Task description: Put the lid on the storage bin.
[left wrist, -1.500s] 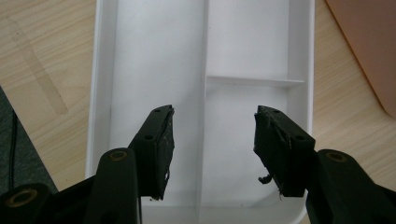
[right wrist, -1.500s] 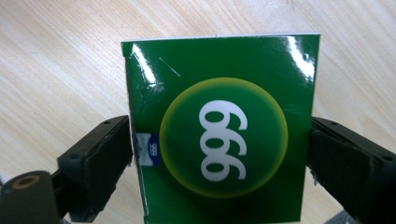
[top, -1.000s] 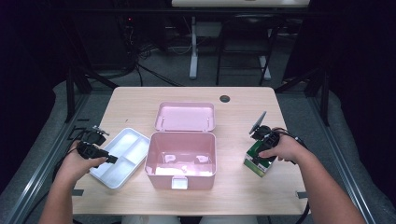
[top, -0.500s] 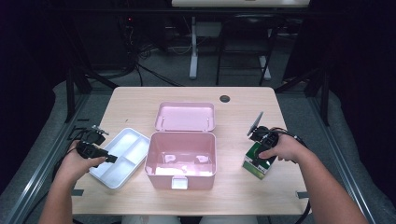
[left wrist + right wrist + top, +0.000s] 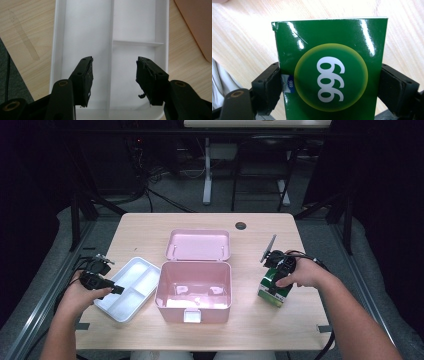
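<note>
A pale wooden table point(image 5: 260, 325) stands in a dark room, with black stands, cables and a grey floor behind it. The right gripper point(image 5: 276, 270) has its jaws pressed against the two sides of a green box point(image 5: 272, 290), which stands on the table well to the right of the pink case point(image 5: 194, 290); the person's right hand point(image 5: 300, 274) is wrapped over the tool from above. In the right gripper view the green box point(image 5: 329, 72) sits squarely between the black pads, its glossy face bearing a yellow-rimmed circle with the white figures 999, and a small blue tab shows at the left pad. Bare wood lies all around the box in that view. The left gripper point(image 5: 112, 289) is held in the left hand point(image 5: 82, 292) to the left of the pink case, its jaws standing wide apart and holding nothing, their tips above the white tray point(image 5: 127, 287). The left gripper view looks down between those spread jaws into the white tray point(image 5: 82, 32), which has one long compartment beside two shorter ones split by a cross wall; an edge of the pink case point(image 5: 197, 22) shows past the tray's far side. The white tray lies just to the left of the pink case, at a slant to it. The pink case is open, its lid point(image 5: 199, 245) laid back flat behind it, and a few small pale items, too small to tell, lie on its floor. A small dark round hole point(image 5: 241, 225) marks the table beyond the lid.
</note>
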Tool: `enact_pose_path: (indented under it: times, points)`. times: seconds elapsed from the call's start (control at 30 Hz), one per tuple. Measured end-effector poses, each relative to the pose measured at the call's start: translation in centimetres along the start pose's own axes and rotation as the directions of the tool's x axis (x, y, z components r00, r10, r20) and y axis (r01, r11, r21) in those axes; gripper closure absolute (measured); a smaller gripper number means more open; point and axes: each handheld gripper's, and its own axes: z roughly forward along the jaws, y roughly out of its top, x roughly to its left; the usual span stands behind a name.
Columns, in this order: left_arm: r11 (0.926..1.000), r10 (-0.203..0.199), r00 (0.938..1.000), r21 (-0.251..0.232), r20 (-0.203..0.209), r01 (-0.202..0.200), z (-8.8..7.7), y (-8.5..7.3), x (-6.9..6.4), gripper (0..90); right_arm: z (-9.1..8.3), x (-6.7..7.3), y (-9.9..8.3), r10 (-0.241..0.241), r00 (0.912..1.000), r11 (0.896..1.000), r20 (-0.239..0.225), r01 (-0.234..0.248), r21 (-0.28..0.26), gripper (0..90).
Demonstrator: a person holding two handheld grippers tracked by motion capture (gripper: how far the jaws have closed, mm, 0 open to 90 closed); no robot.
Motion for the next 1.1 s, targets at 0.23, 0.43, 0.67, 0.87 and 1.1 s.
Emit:
enact_pose_path:
  times: [0.23,0.43,0.67,0.87,1.1]
  points:
    - [1.0,0.004,1.0,0.004,0.004,-0.004,0.2,0.0,0.0,47.2,-1.5,0.5,0.4,-0.044,0.999,0.999,0.013,0.044,-0.006,15.3]
    - [1.0,0.001,1.0,0.006,0.005,-0.001,0.1,0.0,0.1,47.2,-2.7,1.0,0.7,-0.11,0.9936,0.994,0.027,0.11,-0.012,15.3]
    - [0.9998,-0.004,0.9999,0.02,0.01,0.004,0.6,-0.1,0.2,47.2,-4.4,1.8,1.3,-0.205,0.9777,0.979,0.047,0.205,-0.008,15.3]
    - [0.9999,-0.001,1.0,0.017,0.009,0.001,0.6,-0.1,0.2,47.2,-5.8,2.4,1.9,-0.257,0.9653,0.966,0.048,0.258,-0.013,15.3]
    - [0.9999,0.001,1.0,0.017,0.009,-0.001,0.6,0.0,0.1,47.2,-6.9,3.2,2.5,-0.302,0.9524,0.953,0.039,0.303,-0.018,15.3]
